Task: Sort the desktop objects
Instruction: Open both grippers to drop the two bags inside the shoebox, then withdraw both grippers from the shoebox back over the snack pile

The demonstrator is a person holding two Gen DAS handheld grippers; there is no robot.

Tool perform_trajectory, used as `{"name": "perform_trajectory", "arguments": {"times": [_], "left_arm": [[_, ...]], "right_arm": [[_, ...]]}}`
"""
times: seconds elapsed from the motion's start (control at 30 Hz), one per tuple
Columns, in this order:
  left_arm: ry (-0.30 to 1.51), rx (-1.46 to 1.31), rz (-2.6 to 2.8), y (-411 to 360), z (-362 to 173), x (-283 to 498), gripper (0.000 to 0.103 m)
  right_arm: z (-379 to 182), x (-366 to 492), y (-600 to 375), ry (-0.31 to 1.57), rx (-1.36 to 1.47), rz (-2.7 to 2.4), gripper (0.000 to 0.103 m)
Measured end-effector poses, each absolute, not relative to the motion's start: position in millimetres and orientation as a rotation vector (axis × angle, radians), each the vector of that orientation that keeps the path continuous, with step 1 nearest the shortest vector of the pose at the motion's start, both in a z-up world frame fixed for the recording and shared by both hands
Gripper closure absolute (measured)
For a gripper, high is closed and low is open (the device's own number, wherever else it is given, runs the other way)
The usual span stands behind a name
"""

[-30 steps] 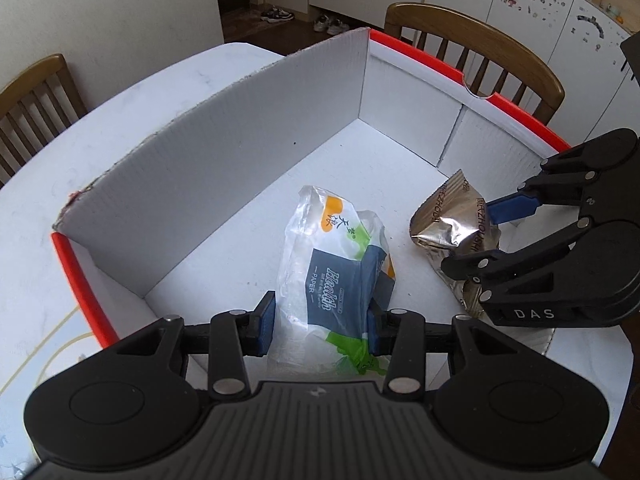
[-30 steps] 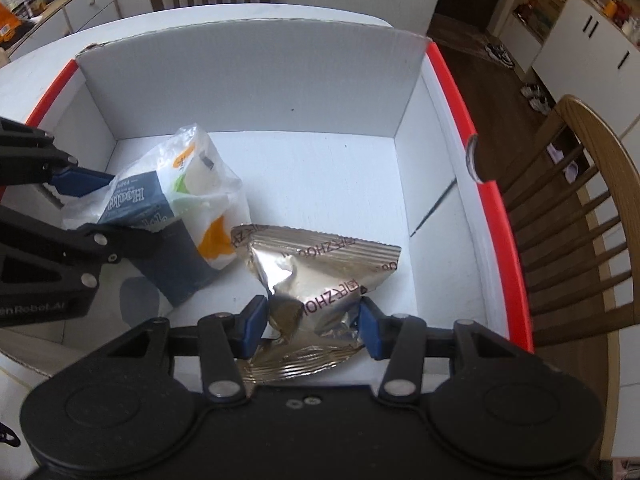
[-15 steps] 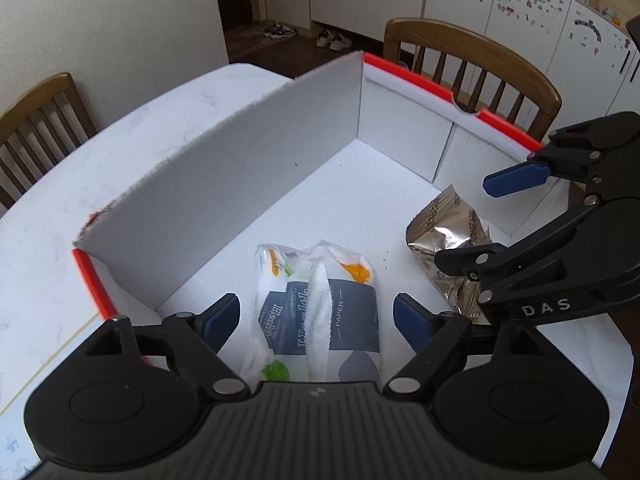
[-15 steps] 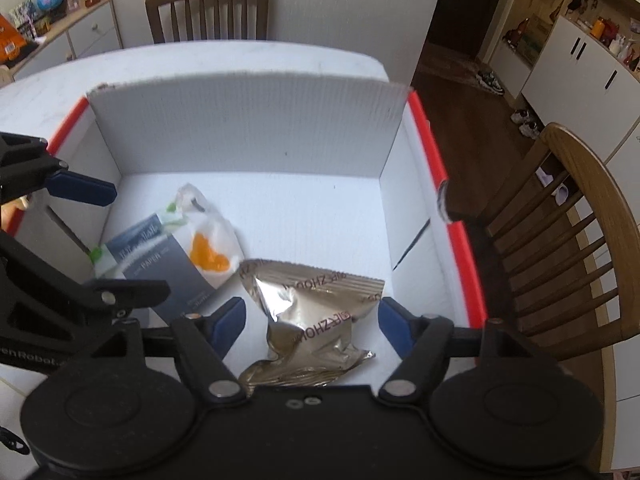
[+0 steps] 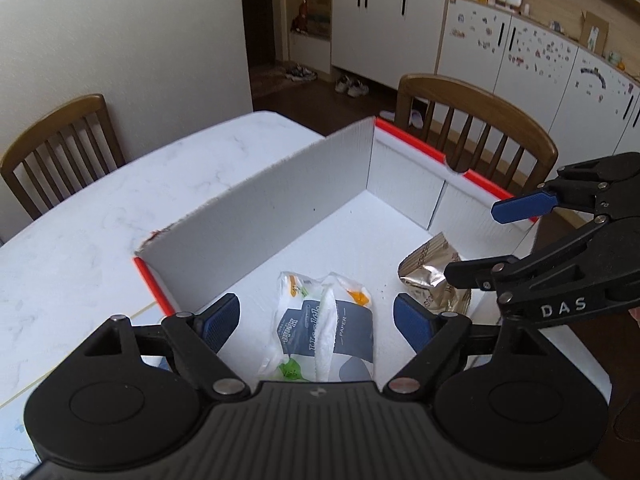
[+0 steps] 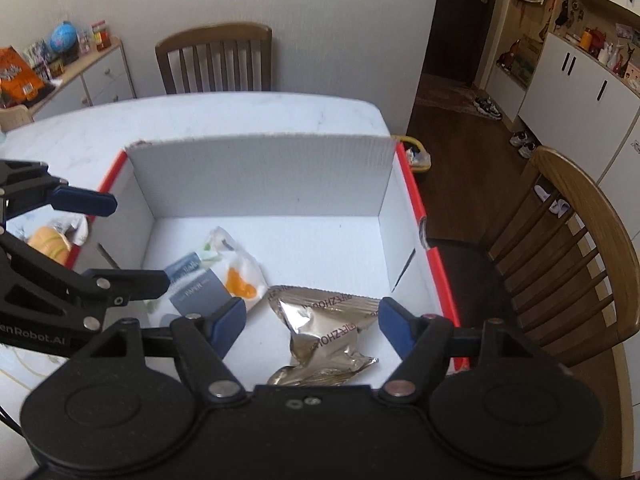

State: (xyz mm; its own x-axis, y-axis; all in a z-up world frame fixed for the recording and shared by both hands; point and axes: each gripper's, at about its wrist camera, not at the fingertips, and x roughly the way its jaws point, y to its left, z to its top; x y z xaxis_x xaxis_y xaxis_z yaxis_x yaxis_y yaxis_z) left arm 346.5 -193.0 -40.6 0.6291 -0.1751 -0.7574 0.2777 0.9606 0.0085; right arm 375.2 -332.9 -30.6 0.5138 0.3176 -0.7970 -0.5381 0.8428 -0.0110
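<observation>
A white cardboard box with red rims [image 5: 280,208] [image 6: 260,176] stands on the white table. A tissue pack in clear wrap [image 5: 326,330] [image 6: 218,276] lies on the box floor. A gold foil snack bag [image 5: 434,276] [image 6: 328,332] lies beside it. My left gripper [image 5: 316,322] is open and empty, raised above the tissue pack. My right gripper [image 6: 308,326] is open and empty, raised above the foil bag; it also shows in the left wrist view [image 5: 492,240].
Wooden chairs stand around the table [image 5: 60,148] [image 5: 476,132] [image 6: 216,60] [image 6: 568,264]. An orange-yellow object [image 6: 50,242] lies on the table left of the box. The white table [image 5: 100,216] stretches left of the box. Cabinets line the far wall.
Both grippers opened, releasing the tissue pack and the foil bag onto the box floor, then lifted up and back away from the box.
</observation>
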Motion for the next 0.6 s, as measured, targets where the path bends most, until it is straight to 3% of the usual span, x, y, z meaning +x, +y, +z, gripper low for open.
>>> {"name": "perform_trajectory", "arguments": {"times": [0.33, 0.5, 0.6], "left_arm": [[0.801, 0.075, -0.265, -183, -22, 316, 0.017], [0.789, 0.036, -0.268, -173, -17, 298, 0.015], [0.772, 0.02, -0.265, -164, -13, 286, 0.006]], "right_arm": [[-16, 351, -337, 0.844, -0.209, 0.54, 0.028], [-8, 334, -337, 0.818, -0.165, 0.543, 0.021], [-5, 323, -333, 0.808, -0.151, 0.545, 0.021]]}}
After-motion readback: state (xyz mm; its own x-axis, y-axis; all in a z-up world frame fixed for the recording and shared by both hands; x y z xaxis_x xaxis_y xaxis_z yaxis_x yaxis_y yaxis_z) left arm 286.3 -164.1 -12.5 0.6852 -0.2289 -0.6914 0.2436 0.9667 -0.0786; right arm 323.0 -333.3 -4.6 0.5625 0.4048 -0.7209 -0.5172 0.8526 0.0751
